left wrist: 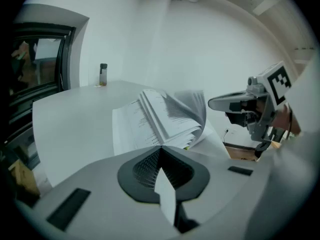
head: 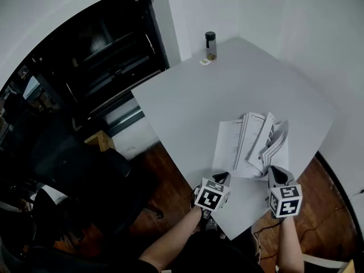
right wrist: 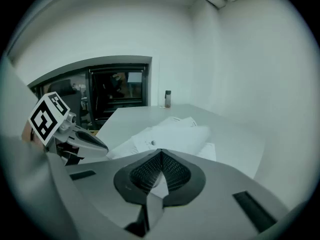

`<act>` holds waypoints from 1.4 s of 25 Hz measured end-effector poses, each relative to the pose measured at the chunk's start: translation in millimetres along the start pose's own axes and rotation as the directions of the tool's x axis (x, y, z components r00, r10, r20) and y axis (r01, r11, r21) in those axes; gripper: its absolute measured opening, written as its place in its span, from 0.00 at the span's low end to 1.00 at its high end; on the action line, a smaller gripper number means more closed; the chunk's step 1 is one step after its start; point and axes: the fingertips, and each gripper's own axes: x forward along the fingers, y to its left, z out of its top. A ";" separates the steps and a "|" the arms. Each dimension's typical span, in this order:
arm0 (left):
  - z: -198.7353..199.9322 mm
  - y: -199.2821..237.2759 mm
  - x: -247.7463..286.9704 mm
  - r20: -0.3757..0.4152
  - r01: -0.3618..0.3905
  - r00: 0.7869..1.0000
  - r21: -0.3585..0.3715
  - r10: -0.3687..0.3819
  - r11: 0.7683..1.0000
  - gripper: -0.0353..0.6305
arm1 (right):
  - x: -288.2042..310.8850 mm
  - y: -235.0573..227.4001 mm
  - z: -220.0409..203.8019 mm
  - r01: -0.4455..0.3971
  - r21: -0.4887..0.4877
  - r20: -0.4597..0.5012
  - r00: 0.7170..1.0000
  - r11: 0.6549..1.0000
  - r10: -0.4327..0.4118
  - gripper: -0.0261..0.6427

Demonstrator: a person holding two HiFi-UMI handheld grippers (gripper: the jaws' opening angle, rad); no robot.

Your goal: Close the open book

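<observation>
One grey table (book, white walls)

The book lies on the counter toward 5 o'clock. The bottle stands at the counter's 12 o'clock corner. The left gripper is at the book's 7 o'clock, the right gripper at its 5.

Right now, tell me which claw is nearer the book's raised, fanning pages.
The right claw: it sits right beside the curled-up pages of the book, whereas the left claw is by the flat left page.
</observation>
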 end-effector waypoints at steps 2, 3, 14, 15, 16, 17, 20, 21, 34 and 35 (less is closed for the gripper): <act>1.5 -4.7 3.8 0.002 0.007 1.000 0.010 -0.007 1.000 0.06 | -0.6 -15.1 -11.8 0.028 0.042 -0.020 0.999 0.999 -0.027 0.05; 1.6 -6.4 5.1 0.001 0.008 1.000 0.013 -0.008 1.000 0.06 | -0.3 -22.4 -19.4 0.040 0.065 -0.034 0.999 0.997 -0.038 0.05; 0.8 -10.3 6.2 -0.013 0.002 1.000 0.019 -0.001 1.000 0.06 | -0.3 -27.2 -58.3 0.018 0.143 -0.091 0.996 0.990 -0.005 0.06; 0.7 -8.9 5.6 -0.010 -0.002 1.000 0.015 0.002 1.000 0.06 | 1.7 -18.5 -49.3 -0.008 0.111 -0.073 0.997 0.994 0.016 0.13; 0.8 -7.4 5.2 -0.007 -0.006 1.000 0.009 0.006 1.000 0.06 | 4.7 -9.3 -40.8 -0.038 0.077 -0.059 0.997 0.996 0.043 0.19; 0.8 -5.8 4.5 -0.004 -0.010 1.000 0.003 0.010 1.000 0.06 | 8.4 0.0 -33.3 -0.070 0.045 -0.051 0.996 0.997 0.072 0.22; -1.2 0.6 -0.2 0.001 -0.027 1.000 -0.014 0.027 1.000 0.06 | 23.5 28.9 -18.1 -0.163 -0.030 -0.053 0.985 0.986 0.162 0.30; -2.2 2.7 -2.2 0.003 -0.033 0.999 -0.019 0.033 0.999 0.06 | 29.2 38.7 -15.9 -0.192 -0.058 -0.064 0.980 0.980 0.188 0.33; -22.0 20.9 -36.3 0.013 -0.088 0.996 -0.077 0.090 0.993 0.06 | 81.3 126.1 -27.2 -0.389 -0.557 -0.308 0.917 0.734 0.252 0.45; -23.3 21.9 -37.8 0.013 -0.090 0.996 -0.079 0.091 0.993 0.06 | 82.6 126.0 -30.1 -0.388 -0.571 -0.319 0.917 0.724 0.240 0.45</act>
